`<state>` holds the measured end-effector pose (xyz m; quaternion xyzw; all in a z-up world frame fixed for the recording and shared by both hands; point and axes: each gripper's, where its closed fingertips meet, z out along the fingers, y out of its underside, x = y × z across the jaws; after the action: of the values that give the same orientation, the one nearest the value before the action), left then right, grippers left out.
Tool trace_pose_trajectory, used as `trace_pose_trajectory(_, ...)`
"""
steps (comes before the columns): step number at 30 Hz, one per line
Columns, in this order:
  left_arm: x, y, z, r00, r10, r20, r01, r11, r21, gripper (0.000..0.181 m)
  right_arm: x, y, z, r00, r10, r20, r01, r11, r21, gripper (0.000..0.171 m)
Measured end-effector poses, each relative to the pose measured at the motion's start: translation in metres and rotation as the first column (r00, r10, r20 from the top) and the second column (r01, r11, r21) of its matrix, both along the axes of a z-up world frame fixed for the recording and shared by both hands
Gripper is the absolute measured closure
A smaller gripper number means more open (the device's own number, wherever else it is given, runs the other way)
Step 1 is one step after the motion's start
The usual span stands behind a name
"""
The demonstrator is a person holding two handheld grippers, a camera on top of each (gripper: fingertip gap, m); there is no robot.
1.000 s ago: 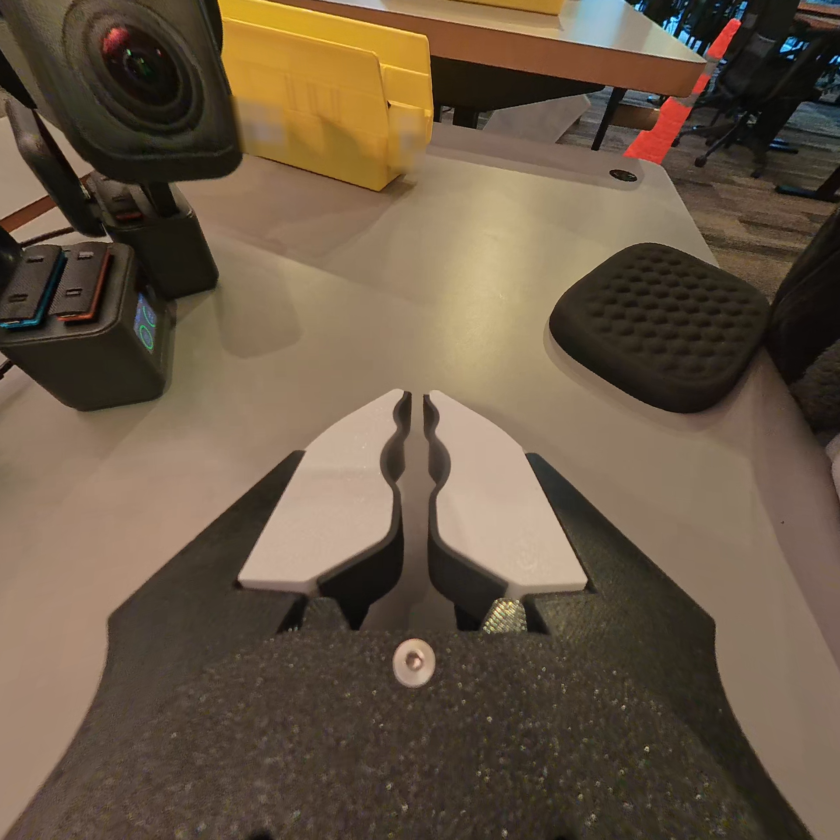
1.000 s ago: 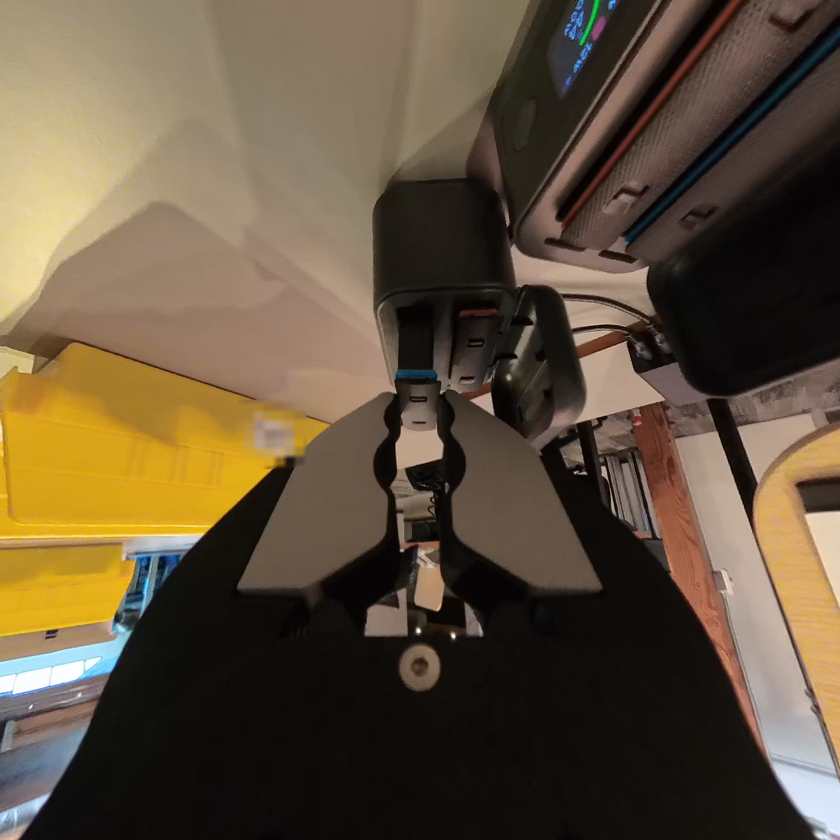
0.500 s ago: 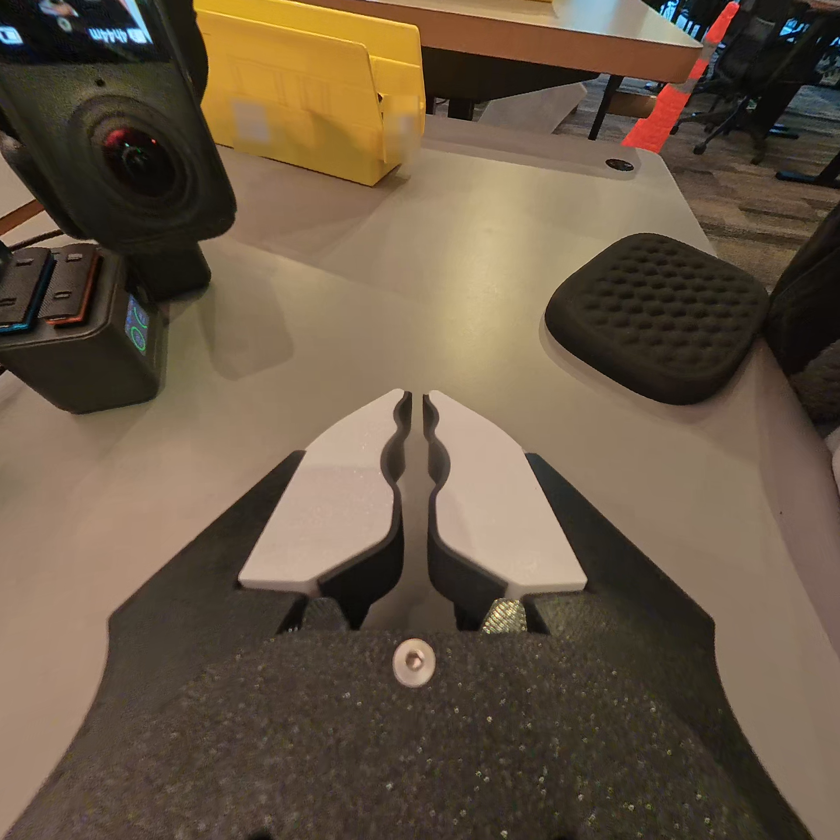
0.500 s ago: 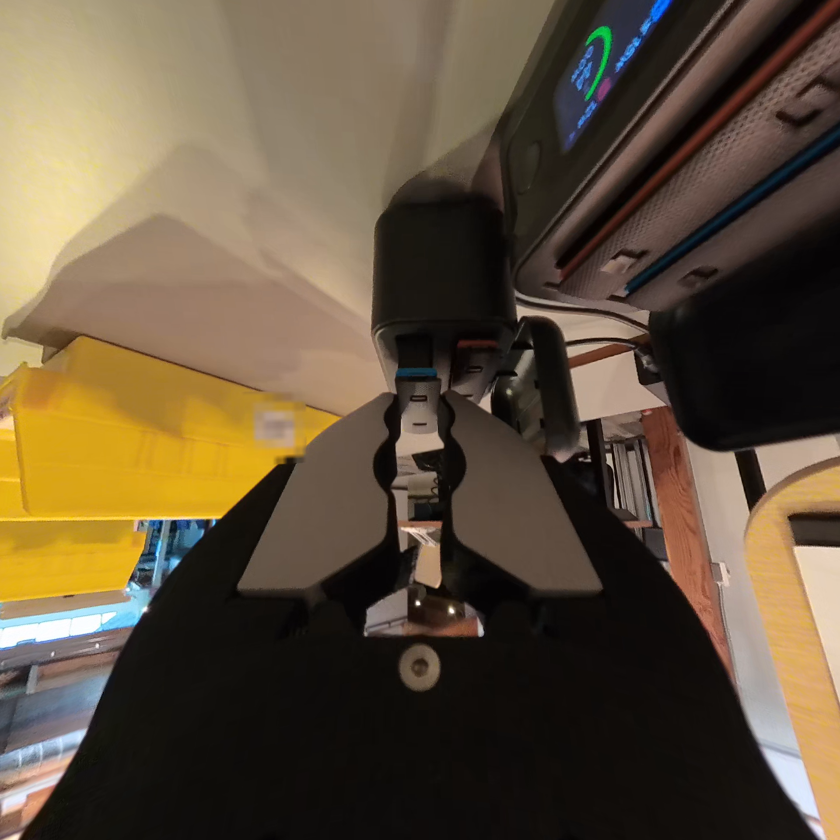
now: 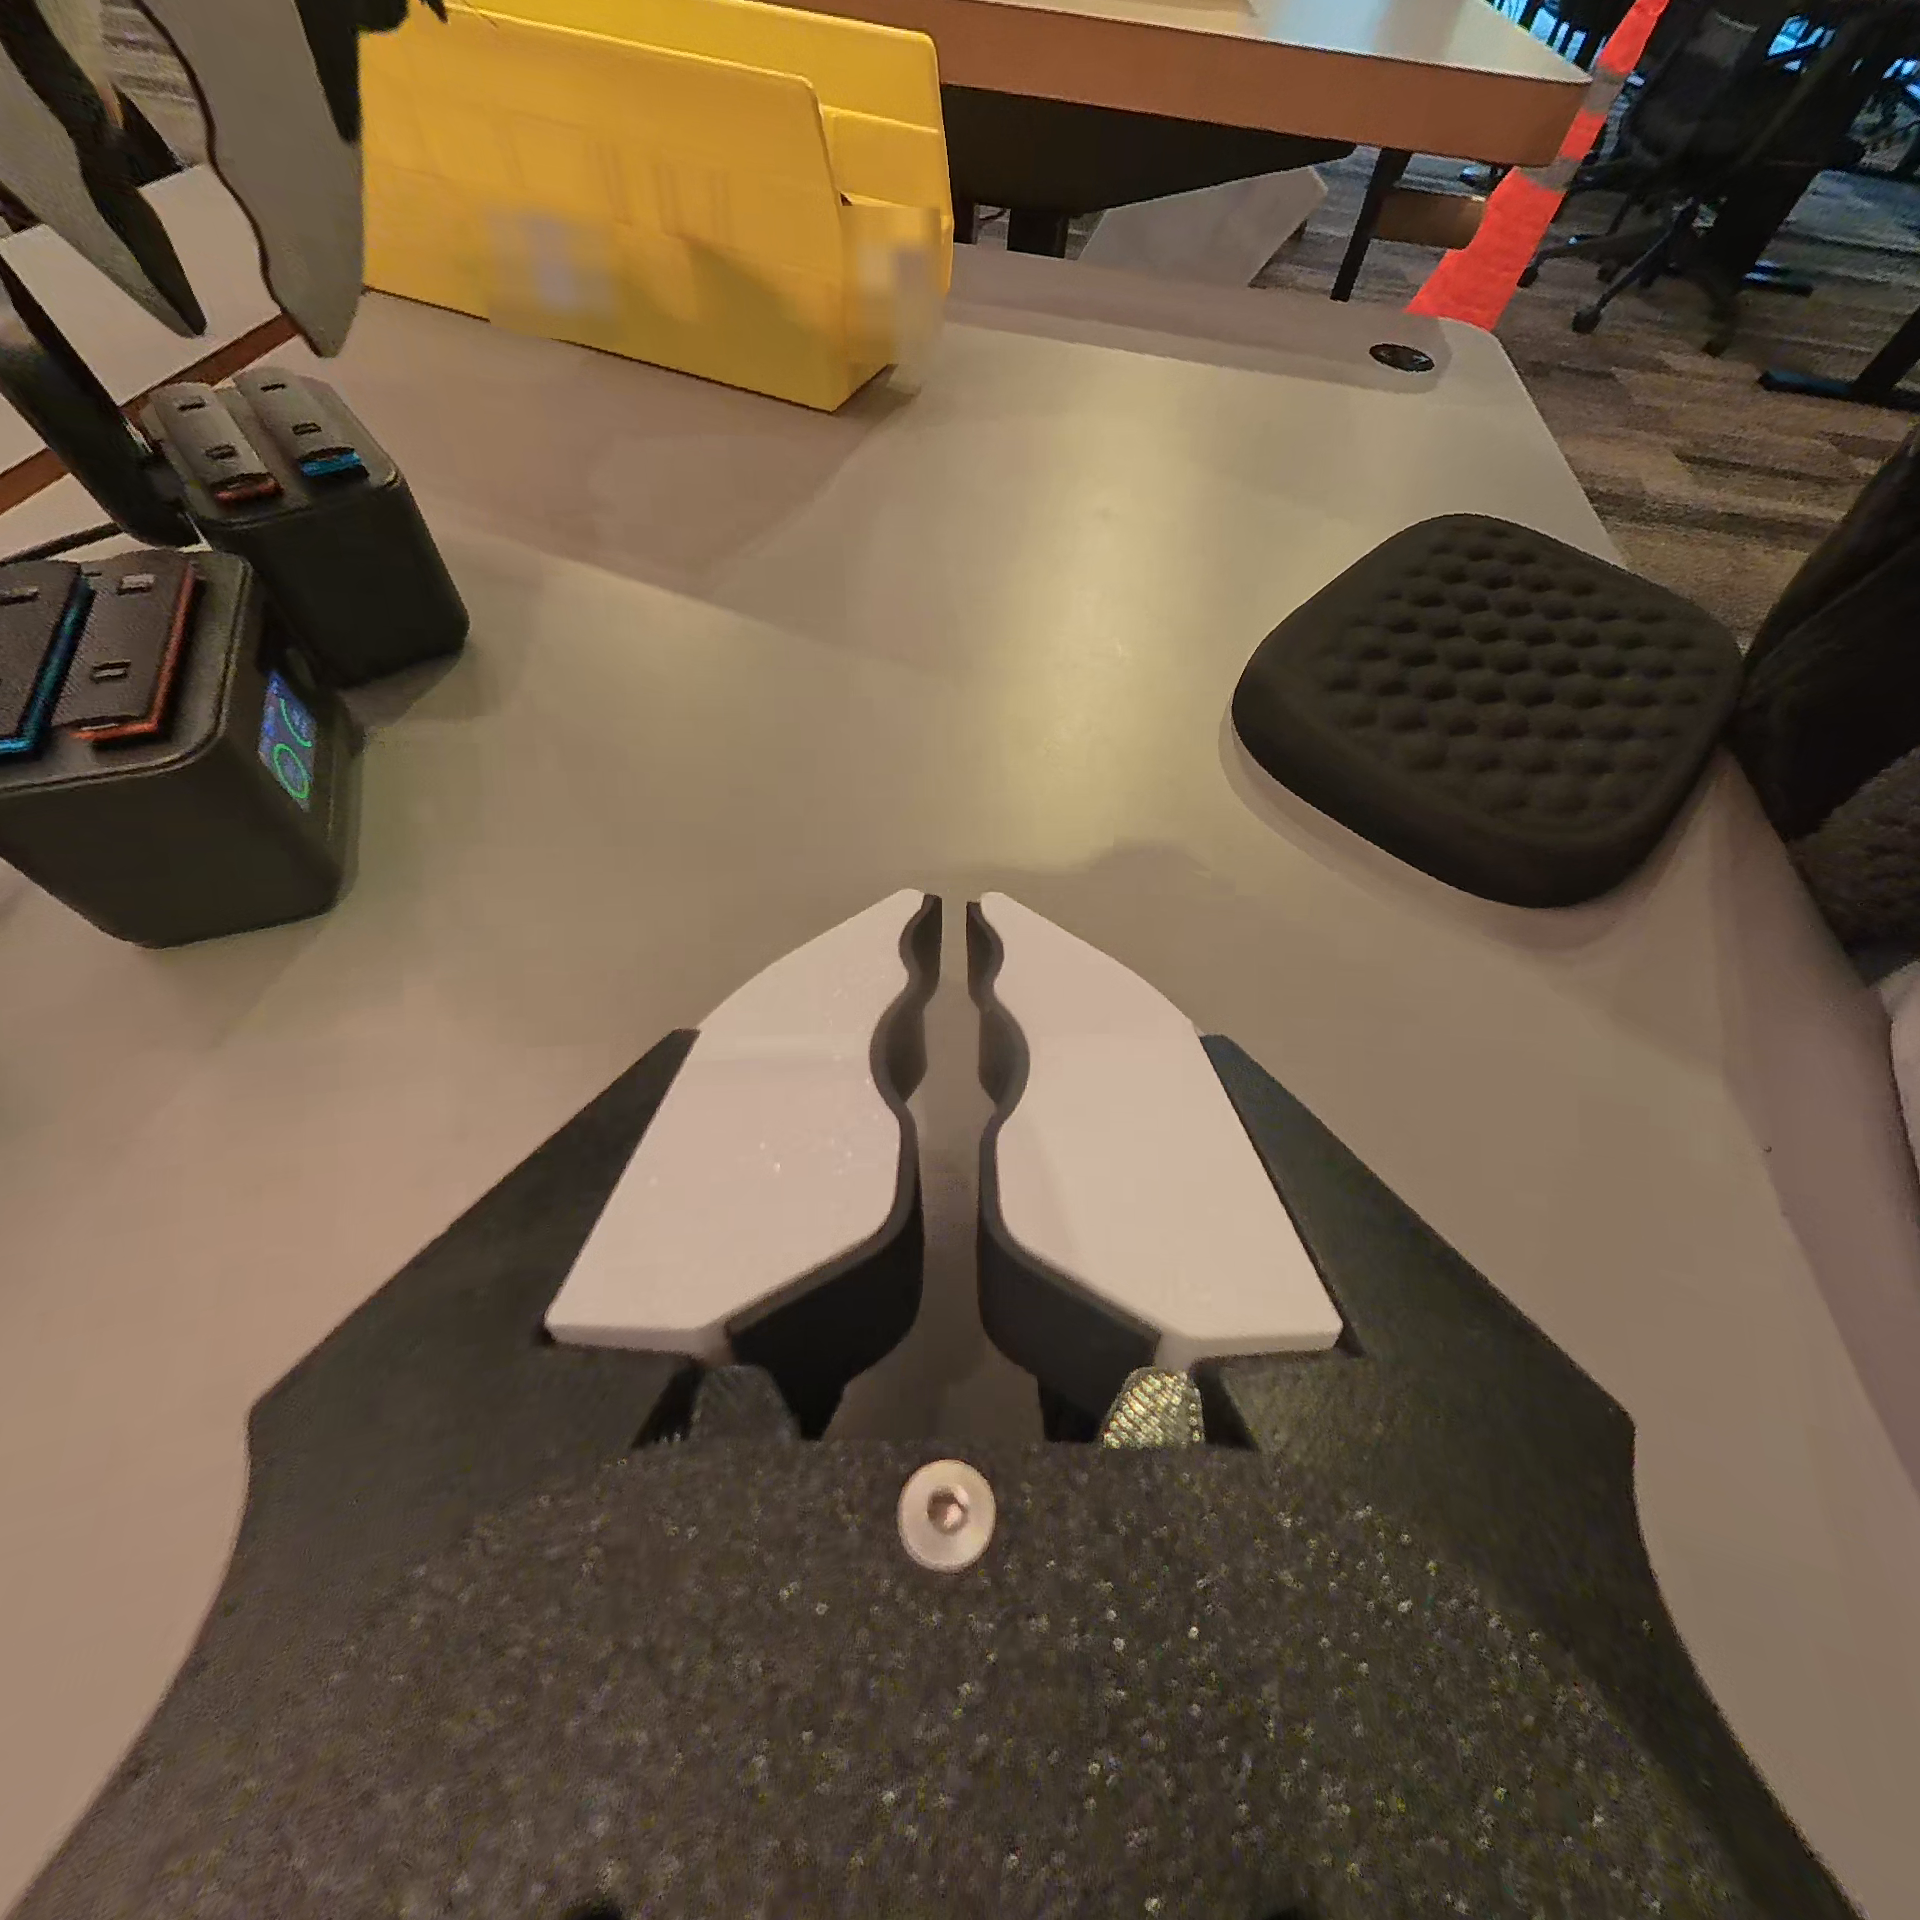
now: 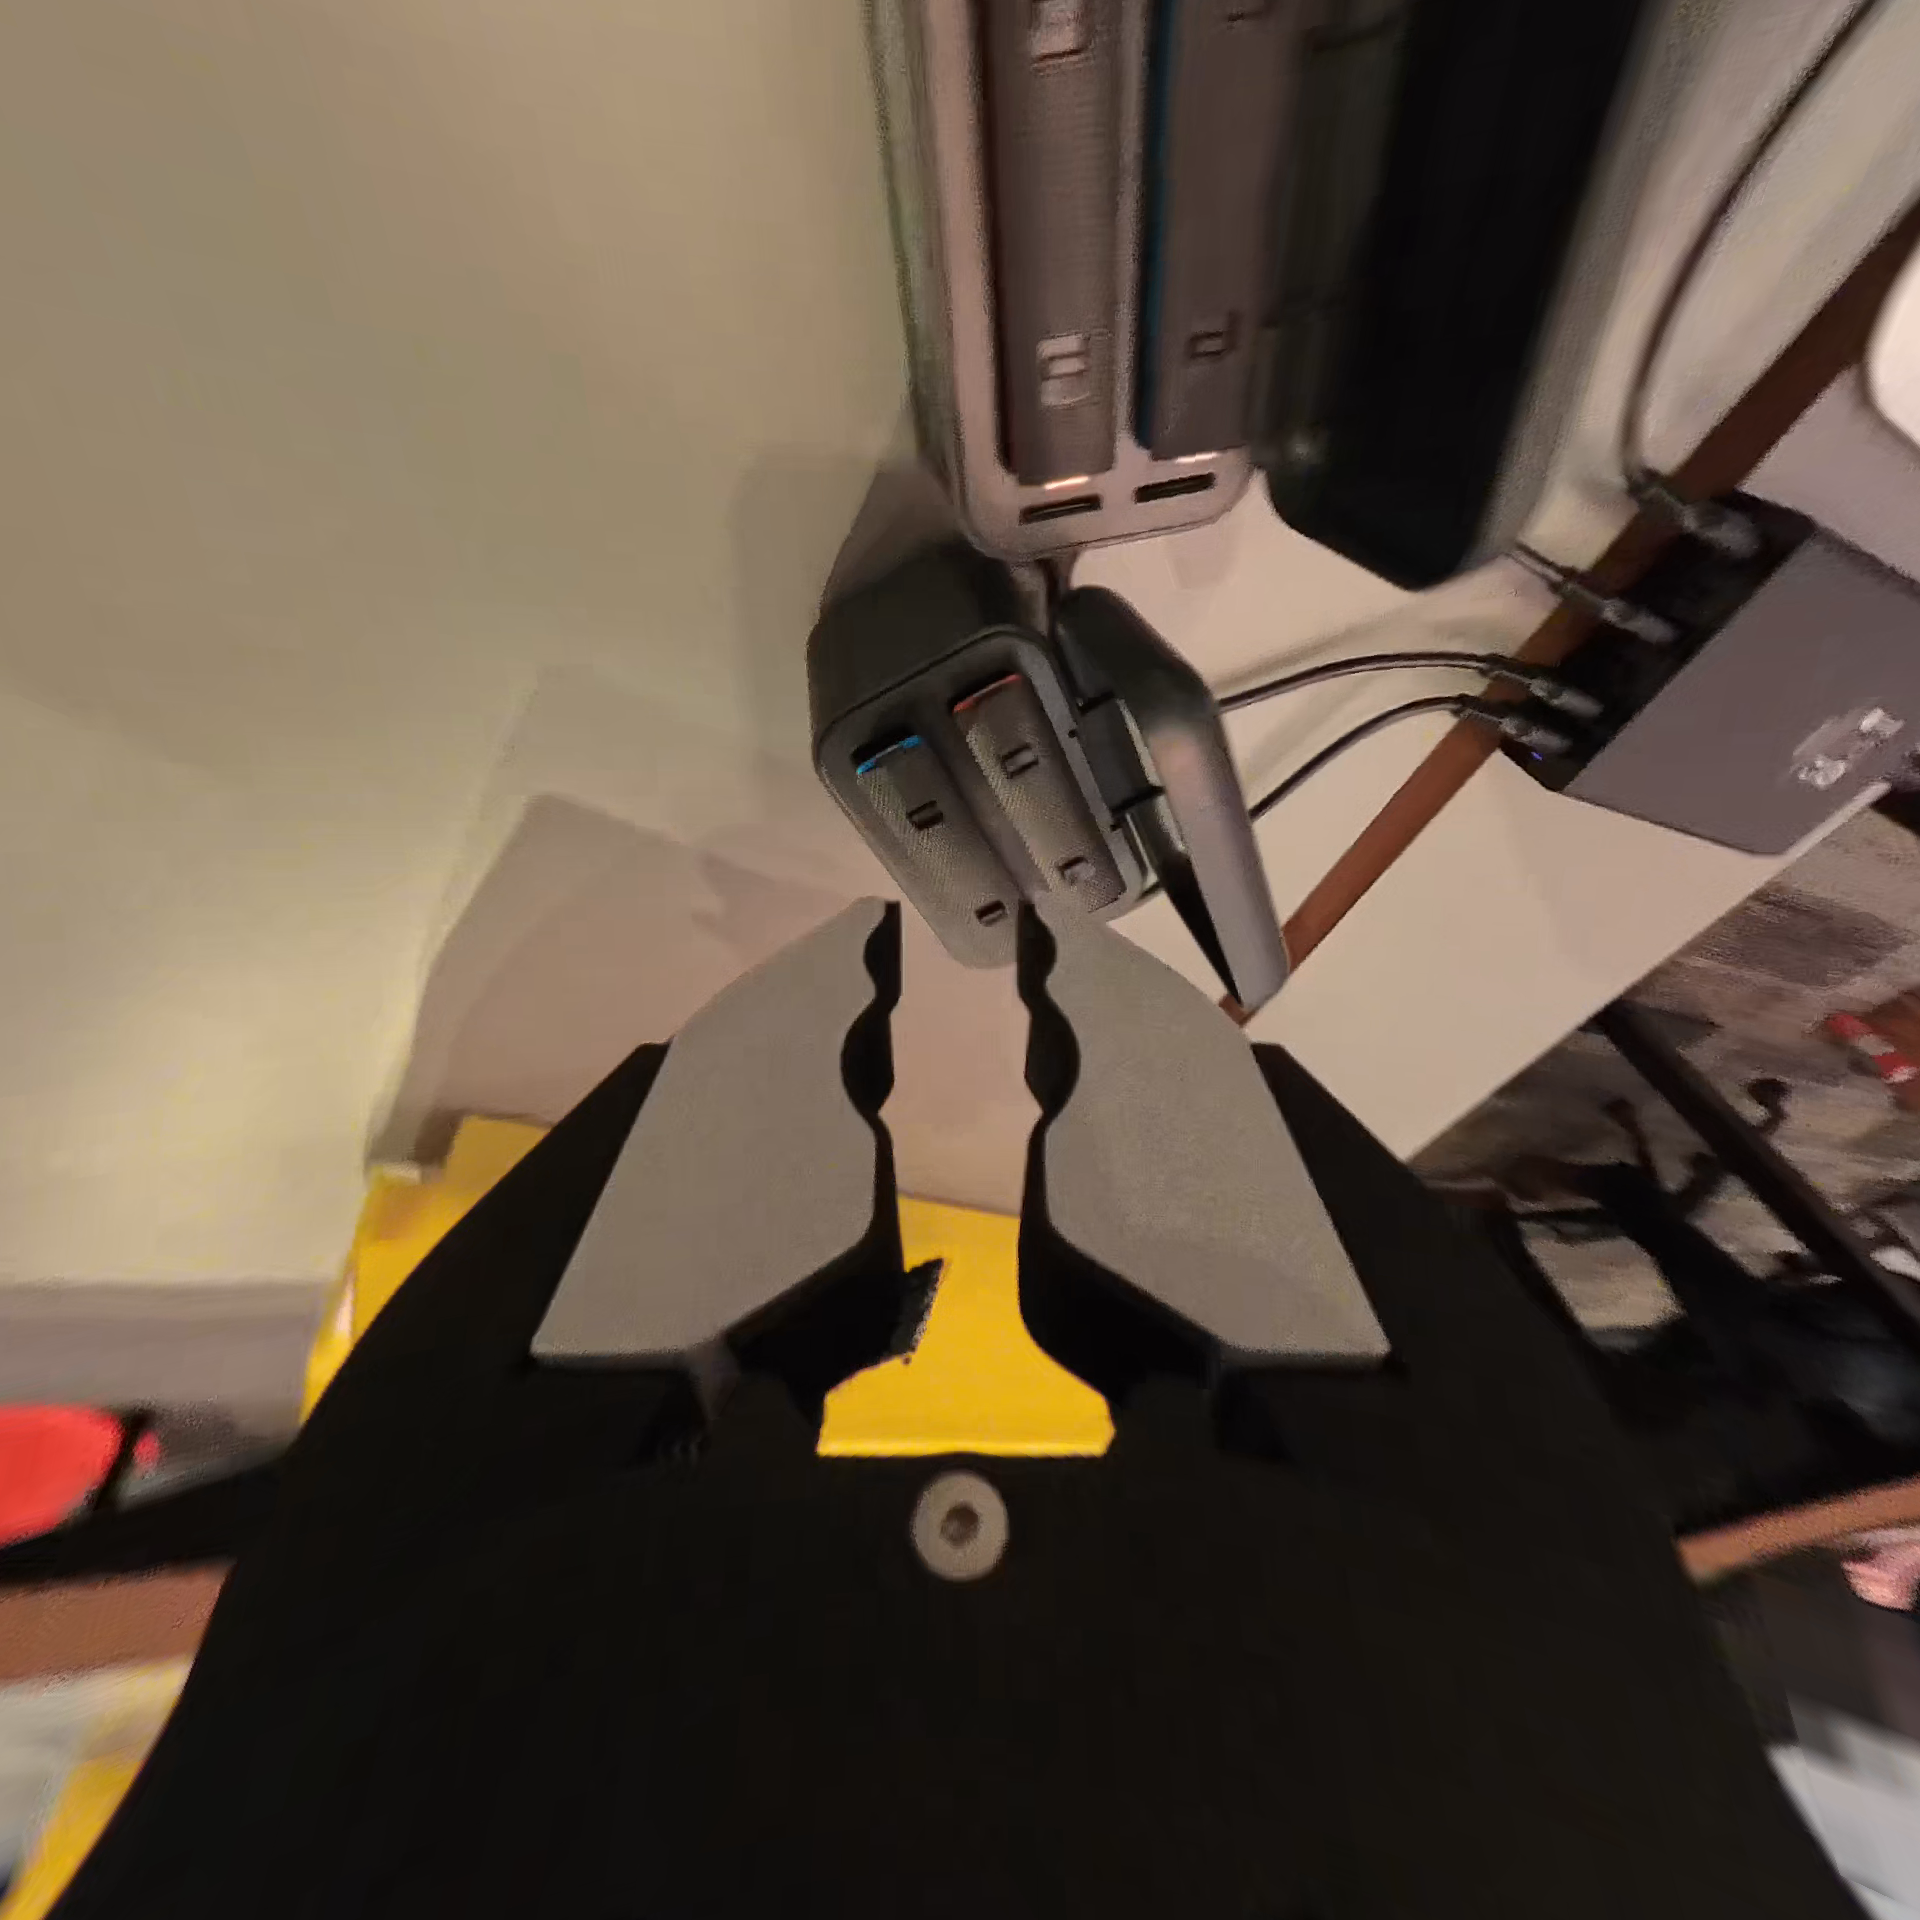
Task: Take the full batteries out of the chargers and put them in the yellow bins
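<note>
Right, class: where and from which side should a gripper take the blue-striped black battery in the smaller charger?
Grip the blue-striped black battery by its exposed top end, coming straight down along the slot of the small black charger, fingers across its narrow faces; only that end protrudes.

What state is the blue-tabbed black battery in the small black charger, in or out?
In: blue-tabbed black battery sits level with its red-tabbed neighbour in the small black charger; right gripper open, empty.

The left wrist view looks low across the grey tabletop [image 5: 935,644] toward the yellow plastic bin [image 5: 644,208]. The right wrist view, rolled over, sits close to the small black two-slot charger [image 6: 966,790], which both share [image 5: 322,520].
</note>
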<state>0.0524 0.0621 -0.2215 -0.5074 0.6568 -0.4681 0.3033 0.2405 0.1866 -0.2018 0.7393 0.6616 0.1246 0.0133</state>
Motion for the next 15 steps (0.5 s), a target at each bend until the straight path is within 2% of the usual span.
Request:
trace_pose_trajectory(3,0.000,-0.001,0.000,1.000,-0.002,-0.001,0.002,1.000,0.002,0.177,0.001,0.003,-0.004,0.982,-0.109,-0.151,0.116,0.993,0.033,0.160)
trace_pose_trajectory(8,0.000,-0.002,-0.001,1.000,-0.006,-0.005,0.006,1.000,0.009,0.177,0.002,0.006,-0.014,0.933,-0.193,-0.303,0.217,0.975,0.048,0.171)
trace_pose_trajectory(15,0.000,-0.001,-0.002,1.000,0.001,-0.011,-0.001,1.000,0.007,0.178,0.003,0.008,-0.015,0.943,-0.187,-0.275,0.206,0.977,0.044,0.171)
